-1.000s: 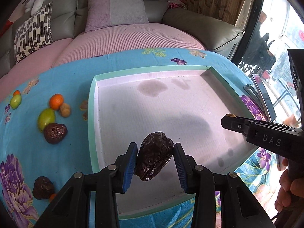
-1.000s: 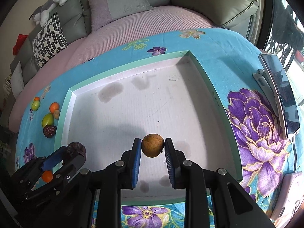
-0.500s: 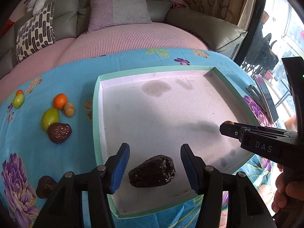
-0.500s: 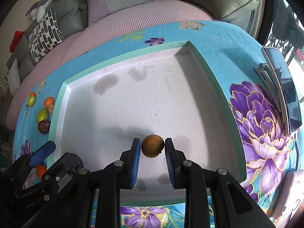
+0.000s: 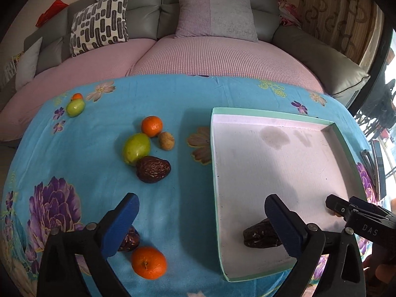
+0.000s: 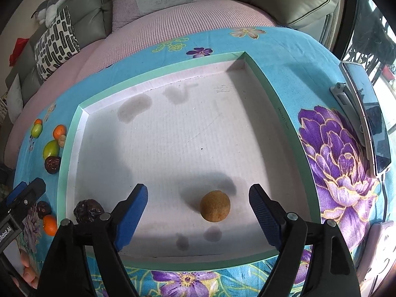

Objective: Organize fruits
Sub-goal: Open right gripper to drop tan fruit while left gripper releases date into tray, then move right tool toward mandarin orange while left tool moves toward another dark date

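Left wrist view: the left hand-held gripper (image 5: 201,225) gapes wide and empty over the tray's (image 5: 214,173) left rim. A dark date (image 5: 259,235) lies inside the tray's near-left corner; tangerines, green fruits and more dates sit on the worktop (image 5: 104,183) to the left.

Right wrist view: the right hand-held gripper (image 6: 198,210) is spread wide, holding nothing; the round brown fruit (image 6: 214,206) rests on the tray floor between its fingers.

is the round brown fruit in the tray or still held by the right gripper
In the tray. The round brown fruit rests on its white floor, and the right hand-held gripper is open, fingers clear on both sides.
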`<state>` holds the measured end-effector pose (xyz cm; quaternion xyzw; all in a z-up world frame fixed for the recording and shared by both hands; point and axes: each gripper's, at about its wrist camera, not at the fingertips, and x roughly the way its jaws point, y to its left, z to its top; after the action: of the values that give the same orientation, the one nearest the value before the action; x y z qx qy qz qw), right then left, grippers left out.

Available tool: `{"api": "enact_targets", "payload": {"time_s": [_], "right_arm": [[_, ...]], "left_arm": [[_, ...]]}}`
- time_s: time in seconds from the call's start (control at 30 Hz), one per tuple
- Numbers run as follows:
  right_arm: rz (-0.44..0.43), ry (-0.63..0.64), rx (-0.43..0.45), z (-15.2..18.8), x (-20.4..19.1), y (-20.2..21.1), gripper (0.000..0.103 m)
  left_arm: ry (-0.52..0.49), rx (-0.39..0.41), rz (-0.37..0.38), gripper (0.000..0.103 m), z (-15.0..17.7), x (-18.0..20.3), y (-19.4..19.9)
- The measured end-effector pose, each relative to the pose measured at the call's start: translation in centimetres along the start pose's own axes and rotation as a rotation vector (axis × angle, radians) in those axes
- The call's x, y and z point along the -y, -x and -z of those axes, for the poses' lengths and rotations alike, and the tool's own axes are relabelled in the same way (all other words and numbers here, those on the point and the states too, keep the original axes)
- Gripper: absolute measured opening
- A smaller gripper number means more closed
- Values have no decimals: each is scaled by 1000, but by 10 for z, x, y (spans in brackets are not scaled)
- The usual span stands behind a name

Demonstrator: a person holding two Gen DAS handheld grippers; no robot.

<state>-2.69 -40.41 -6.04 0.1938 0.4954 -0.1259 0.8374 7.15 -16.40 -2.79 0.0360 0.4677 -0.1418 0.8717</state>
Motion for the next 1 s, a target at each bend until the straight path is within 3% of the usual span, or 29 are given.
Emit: {"api": "enact_targets", "payload": {"time_s": [0.23,0.4,1.0], "right_arm": [[-11,-13,21,1,-8,1,92],[-35,3,46,0,-20,5,92],[-143,141,133,2,-99,26,92]], "left_arm": [[152,-29,-127,103,0,-67,-3],[222,-25,-171,103,2,-107,3],[416,152,-208,103,21,-198,51]]}}
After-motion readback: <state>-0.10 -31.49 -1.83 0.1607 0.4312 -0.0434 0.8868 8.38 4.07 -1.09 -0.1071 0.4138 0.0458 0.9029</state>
